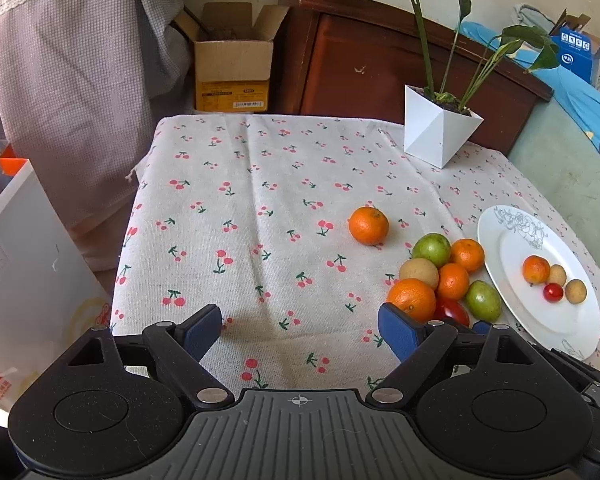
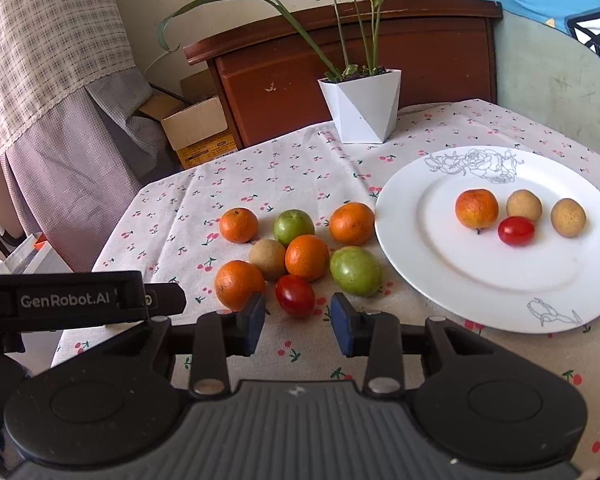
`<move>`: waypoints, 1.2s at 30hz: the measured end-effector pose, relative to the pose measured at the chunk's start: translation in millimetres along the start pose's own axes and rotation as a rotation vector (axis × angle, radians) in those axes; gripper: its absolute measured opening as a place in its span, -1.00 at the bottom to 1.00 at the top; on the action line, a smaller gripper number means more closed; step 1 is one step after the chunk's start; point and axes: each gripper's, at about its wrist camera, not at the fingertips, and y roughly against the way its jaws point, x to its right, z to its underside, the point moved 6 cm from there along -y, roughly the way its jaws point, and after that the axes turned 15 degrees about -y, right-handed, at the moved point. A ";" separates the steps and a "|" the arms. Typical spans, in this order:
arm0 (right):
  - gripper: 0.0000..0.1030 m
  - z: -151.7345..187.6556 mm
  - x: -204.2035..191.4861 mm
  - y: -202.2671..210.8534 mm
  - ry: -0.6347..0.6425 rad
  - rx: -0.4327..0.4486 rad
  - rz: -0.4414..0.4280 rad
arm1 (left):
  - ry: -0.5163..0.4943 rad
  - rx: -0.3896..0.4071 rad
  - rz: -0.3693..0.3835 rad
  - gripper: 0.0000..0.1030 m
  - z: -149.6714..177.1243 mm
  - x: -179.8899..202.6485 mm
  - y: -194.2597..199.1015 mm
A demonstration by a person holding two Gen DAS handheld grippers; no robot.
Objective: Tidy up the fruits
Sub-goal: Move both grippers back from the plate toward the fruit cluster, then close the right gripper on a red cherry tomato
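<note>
A white plate (image 2: 480,280) lies on the cherry-print cloth at the right, holding an orange (image 2: 476,208), a red tomato (image 2: 516,231) and two tan fruits (image 2: 523,205). Left of it is a loose cluster: several oranges (image 2: 307,257), two green fruits (image 2: 355,271), a tan fruit (image 2: 268,259) and a red tomato (image 2: 295,295). My right gripper (image 2: 298,322) is open and empty, just in front of that tomato. My left gripper (image 1: 300,330) is open and empty over bare cloth, left of the cluster (image 1: 444,276). The plate also shows in the left wrist view (image 1: 512,248).
A white faceted plant pot (image 2: 362,110) stands at the table's back. One orange (image 1: 368,225) lies apart from the cluster. A wooden cabinet (image 2: 380,60) and a cardboard box (image 1: 232,68) are behind the table. A white bin (image 1: 24,264) stands off the left edge.
</note>
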 end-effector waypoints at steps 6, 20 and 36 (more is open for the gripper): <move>-0.41 -1.4 -3.5 -4.9 0.033 0.014 0.005 | 0.010 0.010 -0.002 0.69 0.6 -1.4 -1.4; -0.60 -0.6 6.3 8.7 0.015 0.007 0.036 | -0.028 0.035 0.001 0.67 -1.5 8.9 -0.9; -0.59 -3.5 43.4 29.0 -0.151 0.003 0.090 | -0.114 0.096 0.097 0.58 -6.8 53.6 -12.7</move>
